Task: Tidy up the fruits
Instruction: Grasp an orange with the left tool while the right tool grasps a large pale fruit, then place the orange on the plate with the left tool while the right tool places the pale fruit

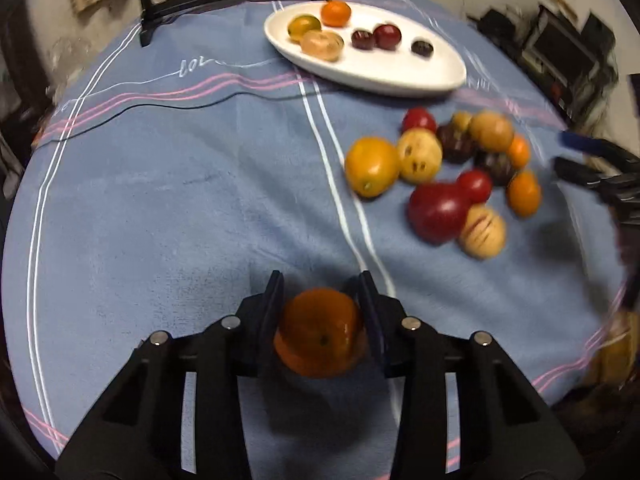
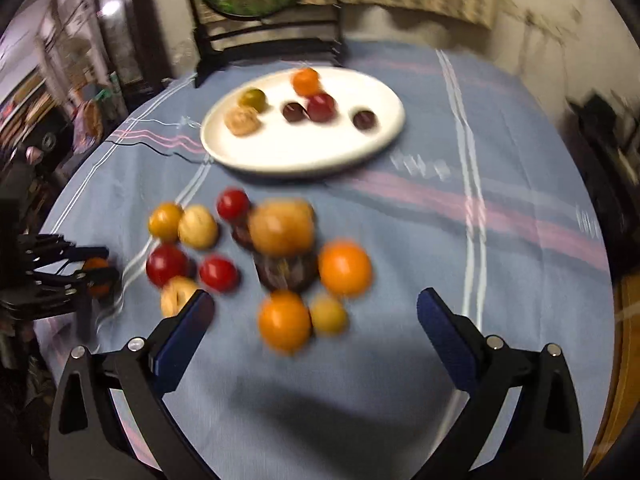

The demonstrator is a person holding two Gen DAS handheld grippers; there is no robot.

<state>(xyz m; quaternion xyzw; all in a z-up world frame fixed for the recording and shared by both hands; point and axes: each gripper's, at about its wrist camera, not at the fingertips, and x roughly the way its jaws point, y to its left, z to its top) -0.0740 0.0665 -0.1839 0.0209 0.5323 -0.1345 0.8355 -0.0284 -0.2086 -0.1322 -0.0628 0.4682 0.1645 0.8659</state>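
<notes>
1. Left wrist view: the left gripper (image 1: 320,292) pinches an orange (image 1: 320,332), one pad pressed on each side, low over the blue cloth (image 1: 160,200) and well apart from the plate (image 1: 400,76).
2. Right wrist view: the right gripper (image 2: 314,312) is spread wide with nothing between its pads, hanging just short of the pile (image 2: 260,256) of loose fruit.
3. Done so far: six pieces lie on the white plate, among them an orange one, a red one and two dark ones.
4. Left to do: about a dozen pieces are still heaped on the cloth between the plate and the grippers, plus the orange in the left tongs.
5. Judgement: roughly a third along. The held orange looks bound for the plate, and the right tongs seem ready to take a piece from the near edge of the pile.
6. The blur makes some fruit kinds hard to tell.
</notes>
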